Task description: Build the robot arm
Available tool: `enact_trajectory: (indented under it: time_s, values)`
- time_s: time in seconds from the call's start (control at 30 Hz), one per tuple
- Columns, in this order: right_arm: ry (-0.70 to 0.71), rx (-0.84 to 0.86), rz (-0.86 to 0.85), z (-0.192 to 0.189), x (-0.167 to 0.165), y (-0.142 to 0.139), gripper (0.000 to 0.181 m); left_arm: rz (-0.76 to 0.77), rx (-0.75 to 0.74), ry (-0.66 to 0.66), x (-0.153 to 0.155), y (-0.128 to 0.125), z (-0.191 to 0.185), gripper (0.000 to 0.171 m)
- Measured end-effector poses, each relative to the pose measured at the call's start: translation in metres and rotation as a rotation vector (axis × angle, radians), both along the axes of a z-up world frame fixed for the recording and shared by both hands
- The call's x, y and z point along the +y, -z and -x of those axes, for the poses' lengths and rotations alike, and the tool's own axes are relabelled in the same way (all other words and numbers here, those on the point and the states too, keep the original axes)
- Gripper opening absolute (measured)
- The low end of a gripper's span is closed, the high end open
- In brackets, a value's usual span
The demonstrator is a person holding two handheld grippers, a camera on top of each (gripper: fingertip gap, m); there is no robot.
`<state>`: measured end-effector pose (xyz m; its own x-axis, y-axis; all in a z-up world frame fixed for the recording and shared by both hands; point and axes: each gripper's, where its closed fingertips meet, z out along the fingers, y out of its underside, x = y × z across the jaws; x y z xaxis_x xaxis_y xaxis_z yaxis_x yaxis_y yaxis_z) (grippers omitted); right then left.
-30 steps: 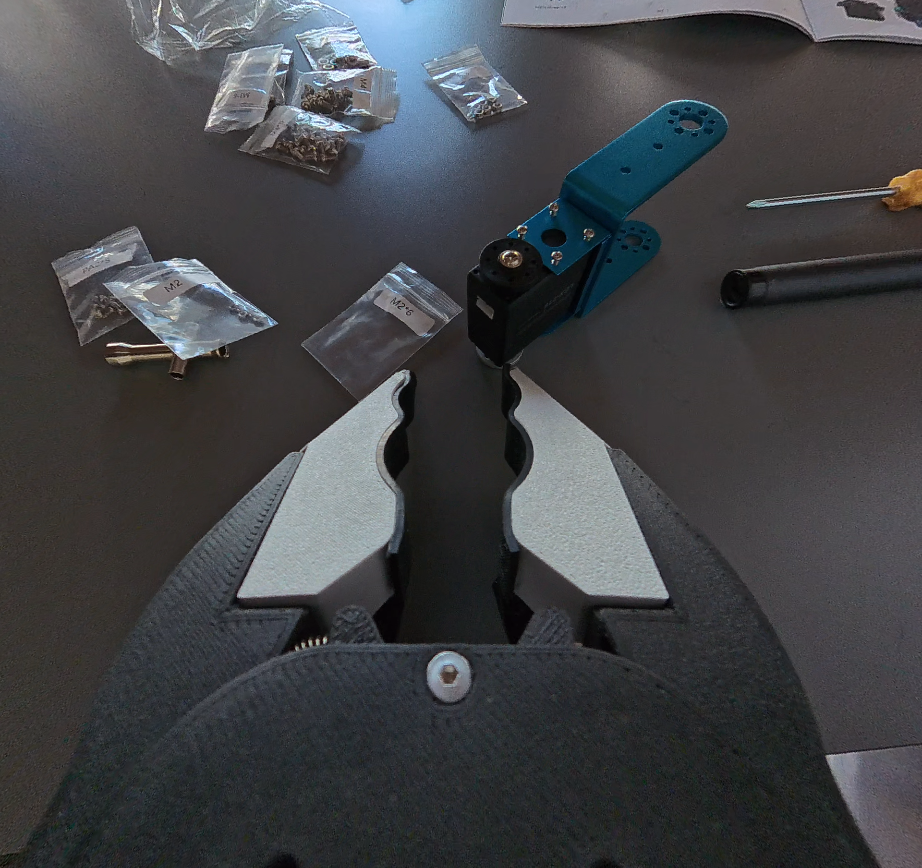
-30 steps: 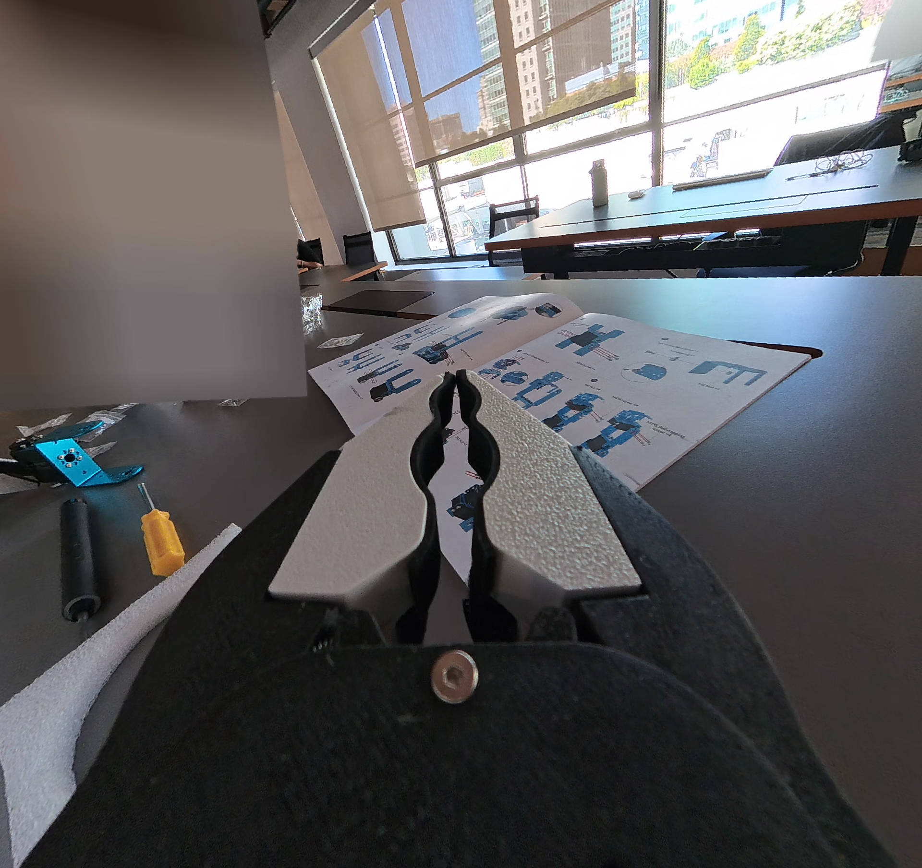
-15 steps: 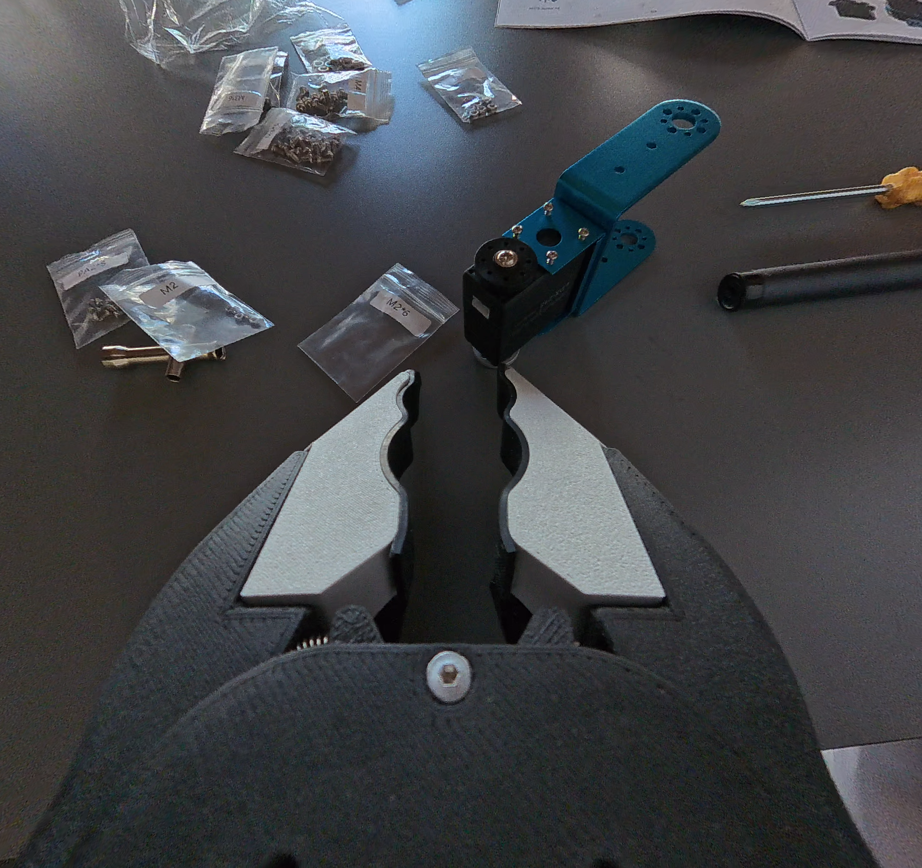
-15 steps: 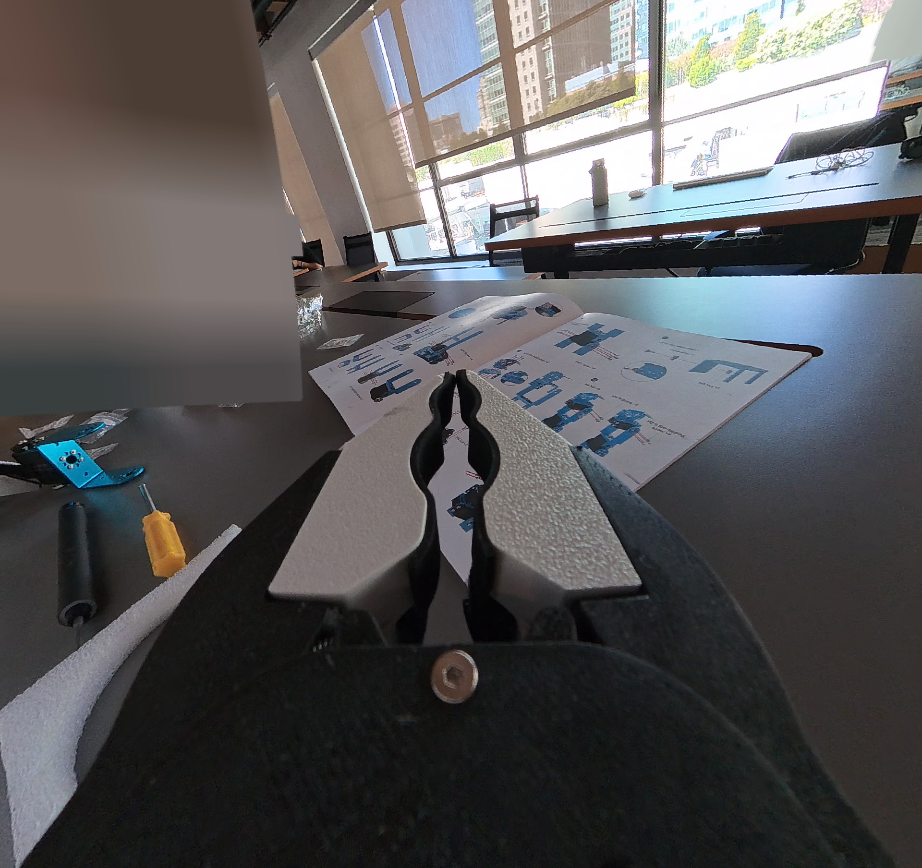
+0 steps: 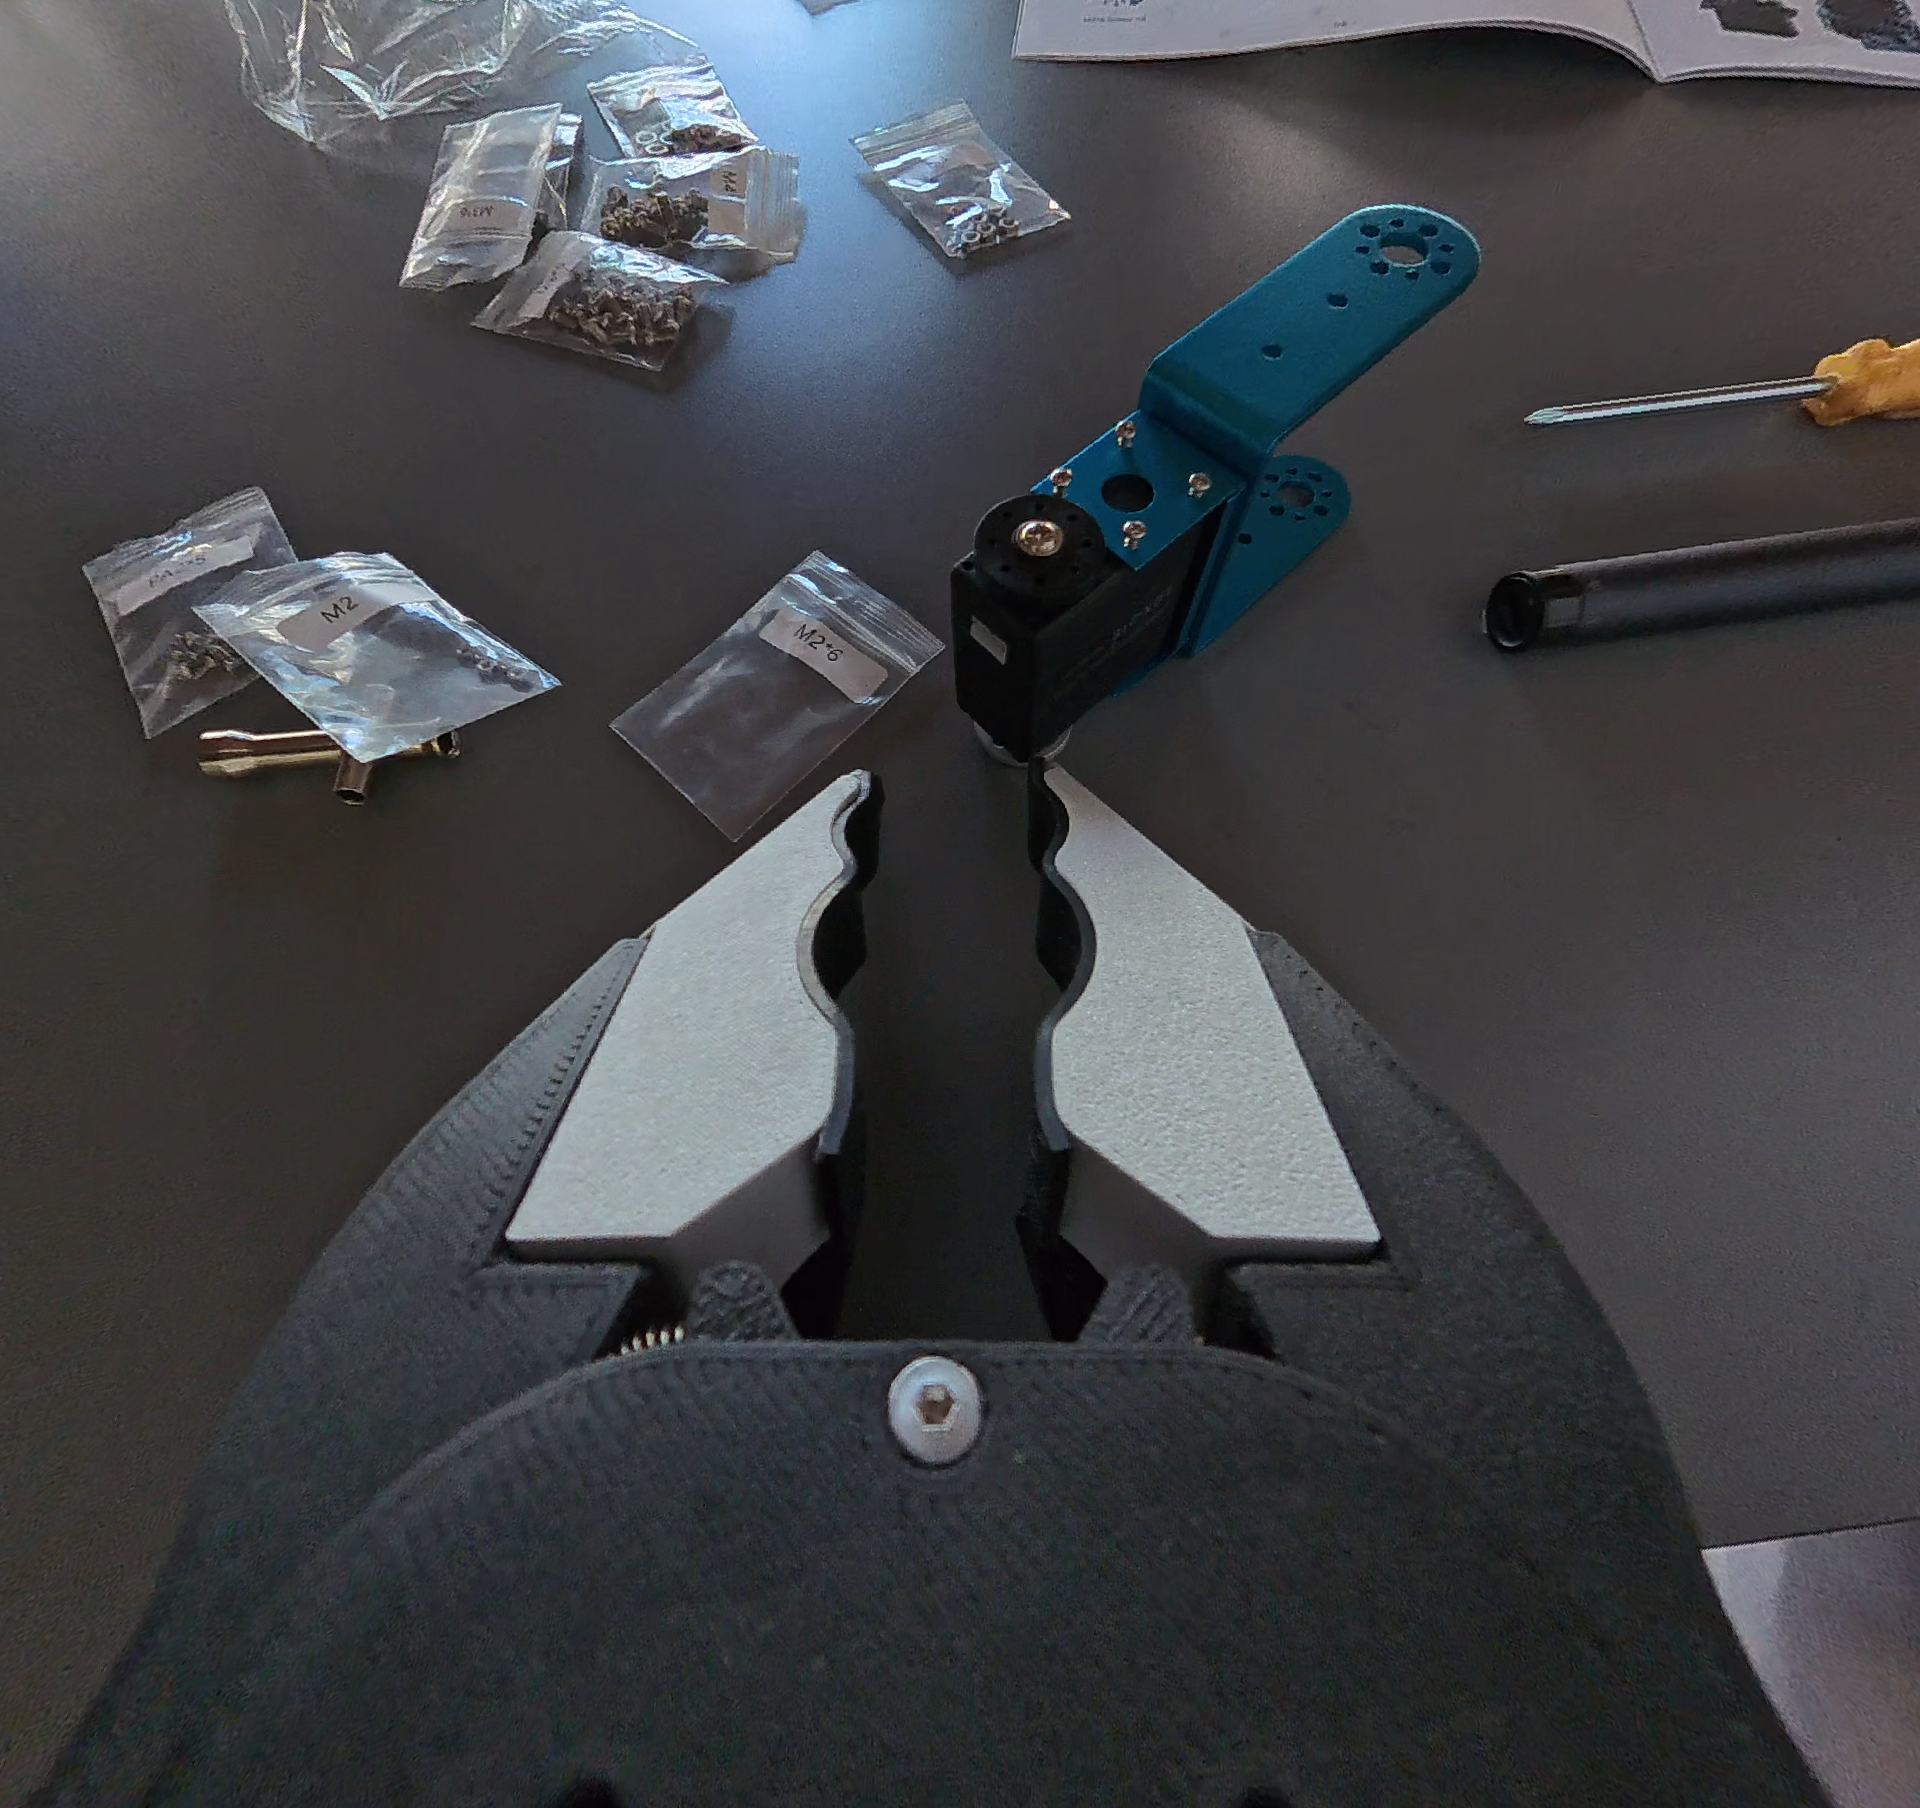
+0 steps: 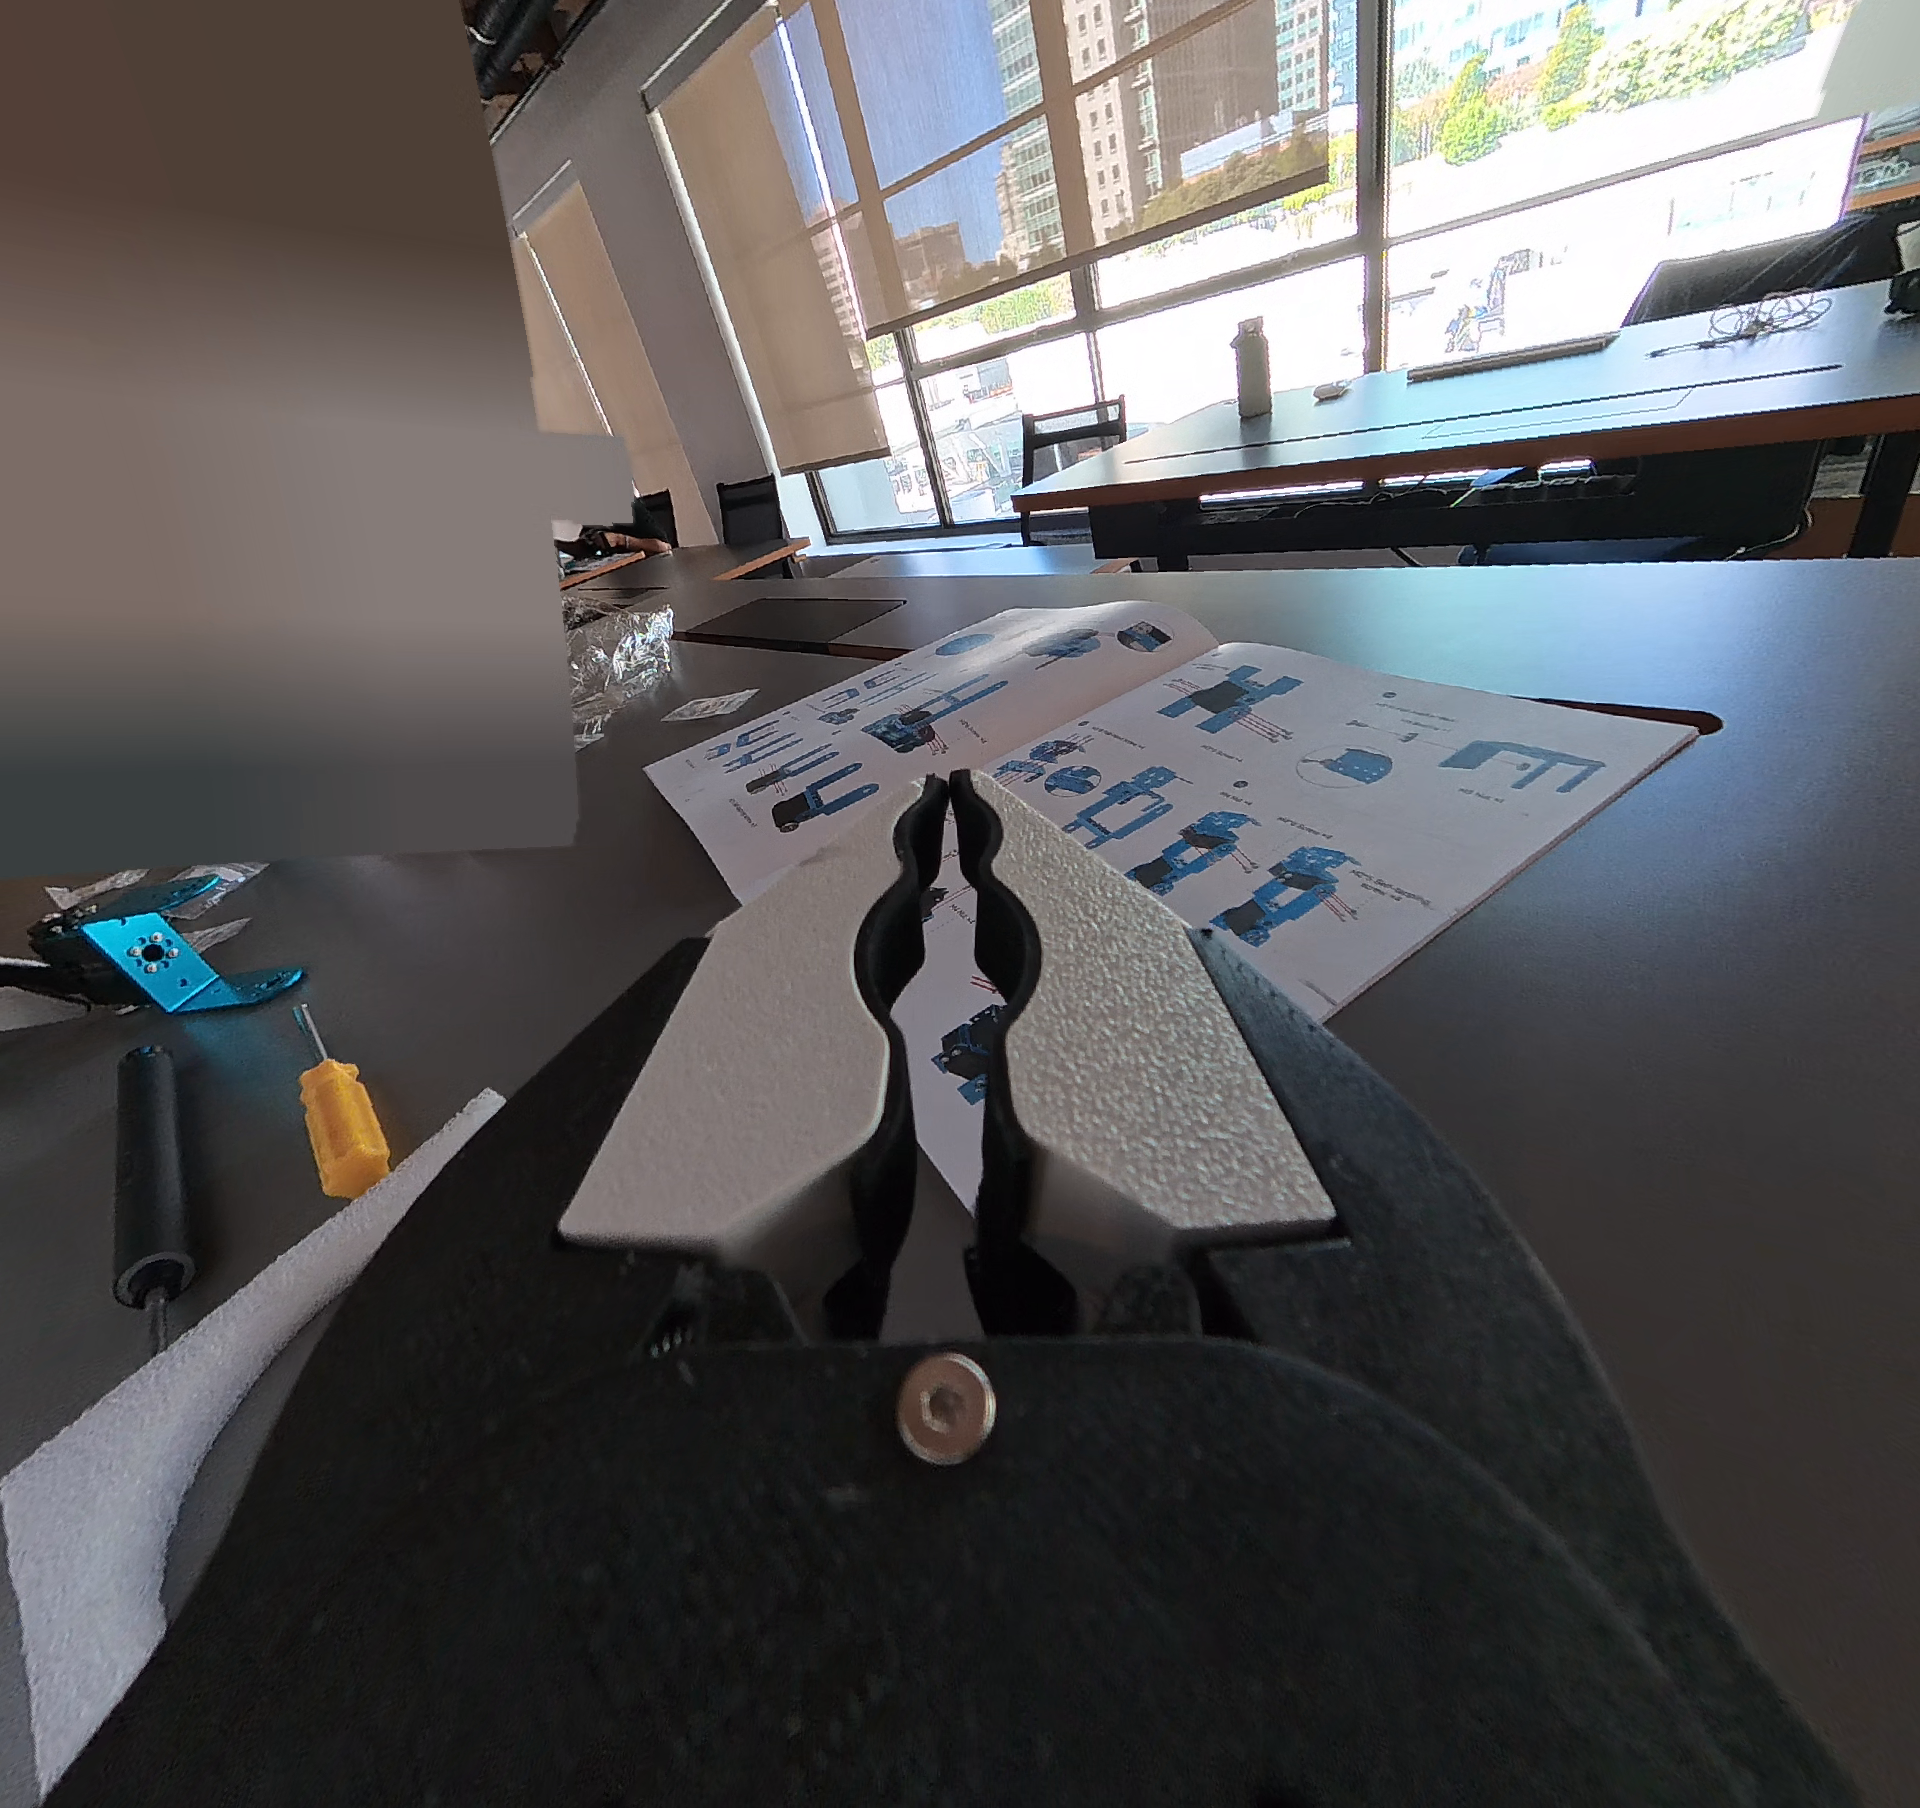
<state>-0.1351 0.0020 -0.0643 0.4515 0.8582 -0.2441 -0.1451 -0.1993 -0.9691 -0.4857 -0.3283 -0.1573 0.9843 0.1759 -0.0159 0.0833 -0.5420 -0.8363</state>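
My left gripper is open and empty, low over the dark table. Just past its right fingertip stands a black servo with a blue metal bracket screwed to it. A small clear bag lies just left of the servo. My right gripper is shut and empty, its tips over an open instruction booklet. The servo with the blue bracket also shows far left in the right wrist view.
Several small bags of screws and crumpled clear plastic lie at the back left. A metal socket tool lies left. A yellow-handled screwdriver and a black cylinder lie right. White foam lies by my right gripper. About 50 cm separates my left fingertips from my right.
My left gripper has crept slightly forward and right; the servo now sits a little nearer its right fingertip. The right gripper has not moved.
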Motion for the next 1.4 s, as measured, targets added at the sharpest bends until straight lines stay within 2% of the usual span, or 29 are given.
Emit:
enact_trajectory:
  time_s: [0.3, 0.6, 0.97, 1.17, 1.4]
  values:
    - [-0.006, -0.015, 0.003, 0.002, 0.0, 0.002, 0.001, -0.001, 0.0, 0.016, 0.0, 0.0, -0.002, 0.025]
    - [-0.014, -0.041, 0.003, 0.005, -0.001, 0.005, 0.001, -0.002, -0.006, 0.005, 0.0, 0.0, 0.0, 0.03]
    - [-0.02, -0.048, 0.015, 0.007, -0.001, 0.006, 0.001, 0.014, -0.007, 0.089, 0.0, 0.002, -0.01, 0.05]
    - [-0.025, -0.029, 0.035, 0.005, 0.0, 0.006, 0.001, 0.014, 0.009, 0.117, 0.0, 0.001, -0.013, 0.048]
    - [-0.031, -0.023, 0.044, 0.005, 0.0, 0.006, 0.001, 0.009, -0.007, 0.087, 0.001, 0.001, -0.01, 0.042]
